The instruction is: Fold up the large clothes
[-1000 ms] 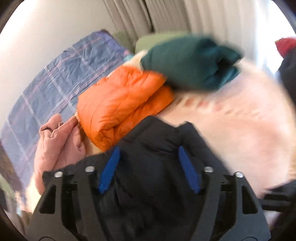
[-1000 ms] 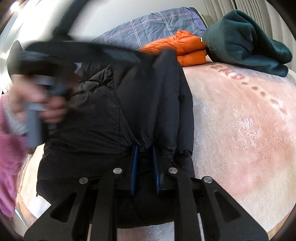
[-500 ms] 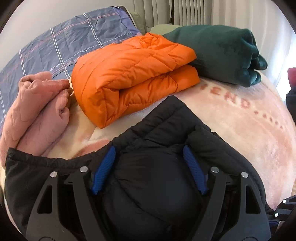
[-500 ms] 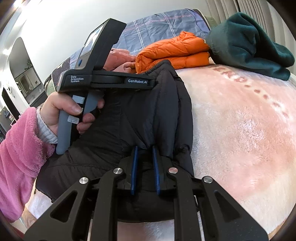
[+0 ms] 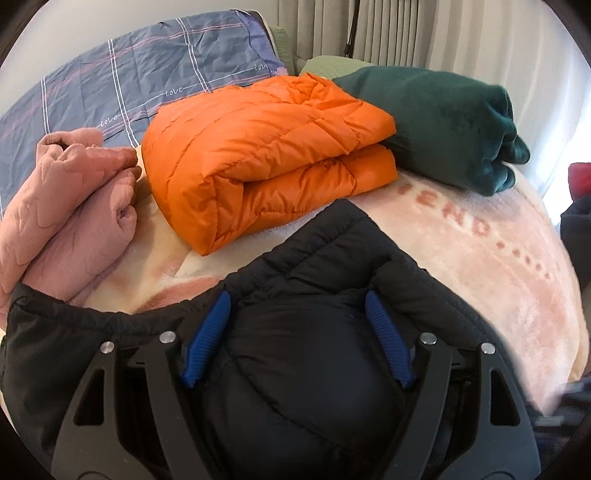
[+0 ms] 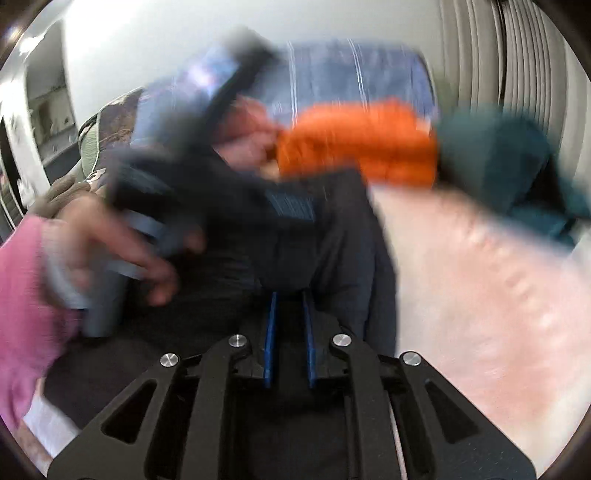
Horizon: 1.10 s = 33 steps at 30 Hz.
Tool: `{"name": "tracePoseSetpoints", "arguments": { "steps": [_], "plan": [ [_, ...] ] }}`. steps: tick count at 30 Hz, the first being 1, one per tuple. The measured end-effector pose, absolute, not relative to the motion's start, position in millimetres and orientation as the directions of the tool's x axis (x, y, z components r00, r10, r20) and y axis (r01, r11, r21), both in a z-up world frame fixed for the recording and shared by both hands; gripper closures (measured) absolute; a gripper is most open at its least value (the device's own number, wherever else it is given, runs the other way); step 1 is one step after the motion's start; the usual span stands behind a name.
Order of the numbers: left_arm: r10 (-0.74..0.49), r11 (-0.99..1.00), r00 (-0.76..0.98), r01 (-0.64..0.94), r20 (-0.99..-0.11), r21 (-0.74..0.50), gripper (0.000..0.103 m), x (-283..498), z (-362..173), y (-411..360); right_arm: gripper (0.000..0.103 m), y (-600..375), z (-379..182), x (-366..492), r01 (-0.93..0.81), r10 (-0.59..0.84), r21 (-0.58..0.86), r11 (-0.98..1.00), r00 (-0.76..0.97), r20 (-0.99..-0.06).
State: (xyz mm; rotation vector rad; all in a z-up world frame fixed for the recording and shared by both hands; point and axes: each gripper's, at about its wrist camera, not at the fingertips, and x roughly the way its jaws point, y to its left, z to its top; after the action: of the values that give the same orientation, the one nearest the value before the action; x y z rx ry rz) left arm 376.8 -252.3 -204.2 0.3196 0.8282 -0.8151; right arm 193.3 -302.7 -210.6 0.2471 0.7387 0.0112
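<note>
A black puffer jacket point(image 5: 314, 266) lies bunched on the pink blanket point(image 5: 480, 251) of a bed. My left gripper point(image 5: 295, 299) stands wide, its blue pads point(image 5: 207, 339) pressing on a thick bulge of the jacket that fills the gap. In the blurred right wrist view, my right gripper point(image 6: 289, 295) has its jaws narrow and closing, pinching a thin fold of the black jacket point(image 6: 332, 240). To its left, a person's hand point(image 6: 110, 251) in a pink sleeve point(image 6: 22, 295) holds the other gripper's handle over the jacket.
A folded orange puffer jacket point(image 5: 266, 147) sits just beyond the black one. Beside it are a dark green garment point(image 5: 443, 122) on the right and a pink quilted garment point(image 5: 66, 206) on the left. Blue plaid bedding point(image 5: 129, 74) and curtains point(image 5: 406, 33) stand behind.
The left gripper rolled and sank with the jacket, then settled, and its view sharpened. The right wrist view has gone blurred, and the hand with the other gripper sits lower in it.
</note>
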Motion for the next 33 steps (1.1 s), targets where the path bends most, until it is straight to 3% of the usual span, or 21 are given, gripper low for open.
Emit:
{"name": "tracePoseSetpoints", "arguments": {
  "steps": [2, 7, 12, 14, 16, 18, 21, 25, 33],
  "plan": [
    [-0.516, 0.66, 0.404, 0.75, -0.755, -0.05, 0.025, 376.2, -204.5, -253.3, 0.092, -309.0, -211.9, 192.4, 0.093, 0.123, 0.278, 0.956, 0.733, -0.669],
    [-0.514, 0.659, 0.419, 0.752, -0.749, -0.032, 0.026, 373.2, -204.6, -254.7, 0.092, -296.5, -210.4, 192.8, 0.101, 0.059, 0.191, 0.976, 0.725, -0.686],
    [-0.555, 0.694, 0.453, 0.714, -0.697, -0.089, 0.049, 375.8, -166.8, -217.2, 0.091, -296.8, -210.7, 188.6, 0.101, 0.066, 0.202, 0.974, 0.728, -0.682],
    [-0.557, 0.714, 0.499, 0.695, -0.664, -0.077, 0.049, 379.9, -145.1, -190.7, 0.091, -296.7, -211.7, 191.1, 0.101, 0.066, 0.202, 0.974, 0.729, -0.682],
    [-0.507, 0.742, 0.551, 0.67, -0.663, -0.011, 0.053, 388.3, -132.7, -164.0, 0.091, -296.8, -211.6, 193.3, 0.098, 0.071, 0.207, 0.973, 0.731, -0.679],
    [-0.409, 0.748, 0.558, 0.658, -0.722, 0.085, 0.062, 402.7, -150.1, -145.3, 0.091, -297.7, -211.9, 194.7, 0.092, 0.081, 0.217, 0.972, 0.732, -0.676],
    [-0.286, 0.747, 0.598, 0.628, -0.749, 0.217, 0.06, 408.4, -202.8, -140.0, 0.091, -296.7, -212.9, 197.7, 0.077, 0.105, 0.234, 0.969, 0.733, -0.672],
    [-0.292, 0.8, 0.593, 0.582, -0.75, 0.149, 0.06, 414.5, -221.2, -140.0, 0.091, -293.5, -213.5, 197.8, 0.086, 0.085, 0.214, 0.973, 0.729, -0.679],
    [-0.304, 0.806, 0.611, 0.574, -0.731, 0.145, 0.06, 406.7, -213.3, -134.6, 0.091, -287.1, -210.7, 194.6, 0.092, 0.056, 0.178, 0.98, 0.729, -0.682]
  ]
}}
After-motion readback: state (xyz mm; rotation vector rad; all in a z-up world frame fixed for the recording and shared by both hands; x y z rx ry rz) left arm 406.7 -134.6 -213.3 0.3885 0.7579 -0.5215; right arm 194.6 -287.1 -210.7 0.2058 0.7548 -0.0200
